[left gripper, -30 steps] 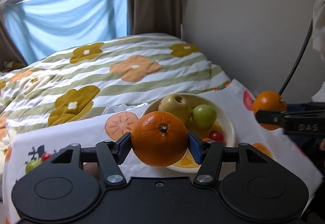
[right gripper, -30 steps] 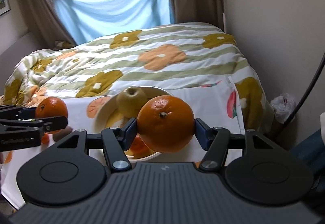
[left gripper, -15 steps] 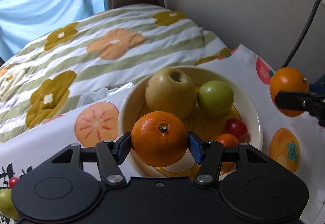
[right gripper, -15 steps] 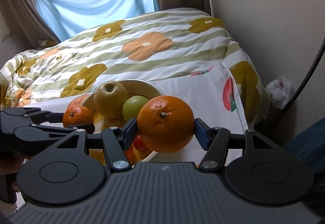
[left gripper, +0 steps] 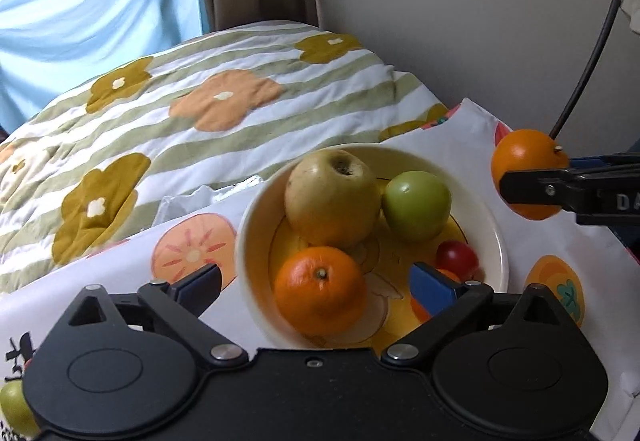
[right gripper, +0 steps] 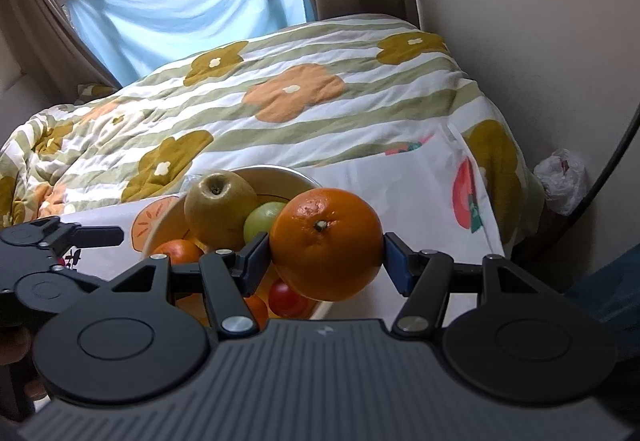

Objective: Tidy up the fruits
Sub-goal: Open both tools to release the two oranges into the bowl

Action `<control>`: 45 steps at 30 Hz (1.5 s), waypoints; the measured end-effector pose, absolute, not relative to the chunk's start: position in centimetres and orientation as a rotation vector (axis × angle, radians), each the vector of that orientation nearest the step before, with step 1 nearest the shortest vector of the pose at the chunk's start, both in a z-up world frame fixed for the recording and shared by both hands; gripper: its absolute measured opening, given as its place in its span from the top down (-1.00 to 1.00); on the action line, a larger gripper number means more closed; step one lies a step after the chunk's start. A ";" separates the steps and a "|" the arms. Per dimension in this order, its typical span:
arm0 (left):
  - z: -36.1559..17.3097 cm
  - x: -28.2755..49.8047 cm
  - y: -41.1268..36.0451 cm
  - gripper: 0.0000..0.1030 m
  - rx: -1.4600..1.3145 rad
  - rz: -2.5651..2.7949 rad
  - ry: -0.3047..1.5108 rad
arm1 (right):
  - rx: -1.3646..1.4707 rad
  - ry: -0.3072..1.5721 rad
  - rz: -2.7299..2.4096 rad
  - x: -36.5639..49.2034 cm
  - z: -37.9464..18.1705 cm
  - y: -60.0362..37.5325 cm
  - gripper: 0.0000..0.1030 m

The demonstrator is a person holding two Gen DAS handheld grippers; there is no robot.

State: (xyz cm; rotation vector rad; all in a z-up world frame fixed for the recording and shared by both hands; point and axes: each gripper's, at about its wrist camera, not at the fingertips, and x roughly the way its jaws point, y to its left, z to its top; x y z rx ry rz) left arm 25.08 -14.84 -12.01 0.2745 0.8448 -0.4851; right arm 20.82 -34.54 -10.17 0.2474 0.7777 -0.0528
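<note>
hovering low over the bowl [left gripper: 494, 237] at the centre of the frame, the left gripper [left gripper: 316, 285] had just been opening, its blue pads spread wide and clear of the orange [left gripper: 320, 289] that lay between them on the bowl's near floor, beside a yellow-green apple [left gripper: 332, 197], a green apple [left gripper: 416, 205] and a cherry tomato [left gripper: 456, 255]. at the right edge of the same frame the right gripper [right gripper: 326, 259] was clamped on a second orange [right gripper: 326, 245].

the risk appeared twofold: the freed orange looked able to roll against the left gripper's right pad, which sat inside the rim, and be dragged out on withdrawal; and the second orange, if let go over the crowded far side, could bounce off the apples and off the fruit-print cloth [left gripper: 472, 129].

only the left wrist view showed the bowl's yellow floor and the free space in it, plus a green fruit [left gripper: 12, 405] at lower left. only the right wrist view showed both pads pressing the second orange, and a plastic bag [right gripper: 560, 181] on the floor at right.
</note>
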 end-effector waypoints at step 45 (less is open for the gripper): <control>-10.3 18.7 -7.2 -0.98 0.153 -0.299 0.798 | 0.063 0.697 0.024 20.9 -12.1 -27.8 -1.00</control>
